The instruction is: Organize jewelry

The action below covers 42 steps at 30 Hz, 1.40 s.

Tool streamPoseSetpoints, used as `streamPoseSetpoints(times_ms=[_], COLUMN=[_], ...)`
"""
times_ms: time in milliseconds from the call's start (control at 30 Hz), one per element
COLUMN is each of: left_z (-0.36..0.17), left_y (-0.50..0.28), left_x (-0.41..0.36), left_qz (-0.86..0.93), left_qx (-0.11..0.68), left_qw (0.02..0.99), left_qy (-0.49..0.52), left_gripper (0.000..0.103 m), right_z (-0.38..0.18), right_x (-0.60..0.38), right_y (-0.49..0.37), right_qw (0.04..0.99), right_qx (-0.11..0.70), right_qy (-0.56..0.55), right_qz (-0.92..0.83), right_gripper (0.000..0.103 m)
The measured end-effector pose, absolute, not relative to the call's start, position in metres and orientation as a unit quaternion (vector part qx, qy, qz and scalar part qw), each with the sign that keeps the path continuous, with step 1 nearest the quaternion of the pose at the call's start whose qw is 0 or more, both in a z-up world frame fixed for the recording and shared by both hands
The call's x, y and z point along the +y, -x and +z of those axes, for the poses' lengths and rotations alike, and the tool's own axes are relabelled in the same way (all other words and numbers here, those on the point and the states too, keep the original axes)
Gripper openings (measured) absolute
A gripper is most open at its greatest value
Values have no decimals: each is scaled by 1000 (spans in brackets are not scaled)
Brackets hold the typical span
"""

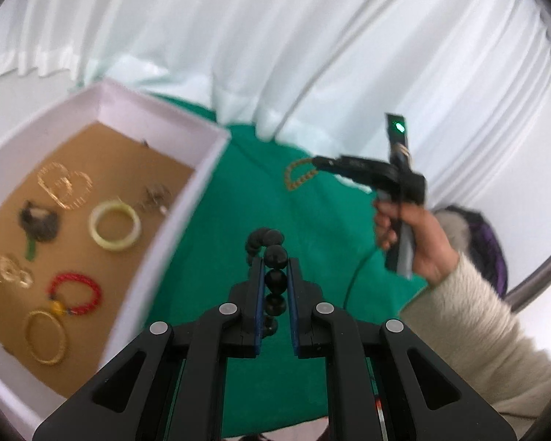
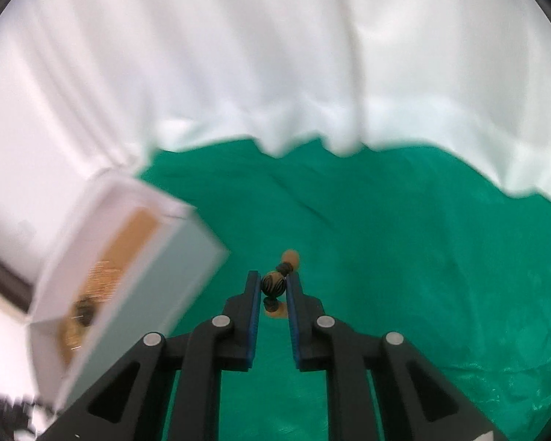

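Left claw (image 1: 275, 264) clamped on black round-bead bracelet (image 1: 272, 257), carried above green cloth-covered table (image 1: 238, 220), prob. bound for white shallow cardboard box (image 1: 187, 198) w/ brown liner at table's left edge. Right claw (image 2: 273, 284) pinching dark striped bead of amber-bead bracelet (image 2: 275, 286). Box contents: pale jade bangle (image 1: 114, 225), red bead bracelet (image 1: 78, 293), gold bangle (image 1: 47, 336), gold chains (image 1: 64, 185).

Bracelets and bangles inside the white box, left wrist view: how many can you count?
3: the pale bangle mid-box, the red beaded bracelet nearer the camera, and the gold bangle nearest. Blurred gold pieces may hide more.
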<state>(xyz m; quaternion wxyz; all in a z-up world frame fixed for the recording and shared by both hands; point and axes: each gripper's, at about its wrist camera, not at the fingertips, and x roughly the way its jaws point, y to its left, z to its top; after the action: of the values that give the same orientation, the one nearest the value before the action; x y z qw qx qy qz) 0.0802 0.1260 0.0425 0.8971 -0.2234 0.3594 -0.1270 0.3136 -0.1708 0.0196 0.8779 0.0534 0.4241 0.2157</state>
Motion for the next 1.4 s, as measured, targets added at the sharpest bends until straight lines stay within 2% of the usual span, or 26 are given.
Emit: streamPoseSetpoints(times_ms=[167, 300, 633, 833, 900, 933, 967, 1033, 1100, 1133, 1400], left_z=[77, 62, -35, -62, -59, -56, -54, -48, -40, -37, -4], left_y=[-61, -60, -82, -82, -77, -75, -74, -67, -63, -64, -56], left_x=[186, 230, 278, 271, 264, 261, 260, 256, 251, 248, 226], left_qz=[-63, 2, 76, 102, 116, 127, 140, 176, 206, 228, 304], left_qx=[325, 338, 427, 455, 455, 454, 450, 437, 428, 426, 410], left_qw=[916, 913, 870, 859, 861, 862, 864, 869, 871, 868, 859], left_qy=[224, 227, 234, 211, 196, 186, 177, 150, 126, 113, 49], left_gripper=[9, 9, 9, 11, 32, 58, 79, 91, 96, 100, 100], right_z=[79, 85, 11, -34, -38, -38, -37, -32, -27, -23, 3], right_x=[-101, -39, 90, 129, 136, 137, 138, 137, 136, 134, 123], right_y=[-282, -257, -220, -193, -186, -188, -185, -184, -182, -180, -174], right_qw=[867, 837, 767, 761, 765, 765, 766, 769, 774, 778, 801], right_qx=[383, 382, 454, 470, 468, 468, 468, 467, 461, 457, 428], right_qy=[-44, -42, 24, 120, 139, 143, 148, 151, 159, 165, 179], right_qz=[317, 390, 452, 431, 420, 419, 415, 409, 403, 398, 378], right_gripper=[14, 14, 14, 17, 19, 33, 55, 70, 72, 76, 79])
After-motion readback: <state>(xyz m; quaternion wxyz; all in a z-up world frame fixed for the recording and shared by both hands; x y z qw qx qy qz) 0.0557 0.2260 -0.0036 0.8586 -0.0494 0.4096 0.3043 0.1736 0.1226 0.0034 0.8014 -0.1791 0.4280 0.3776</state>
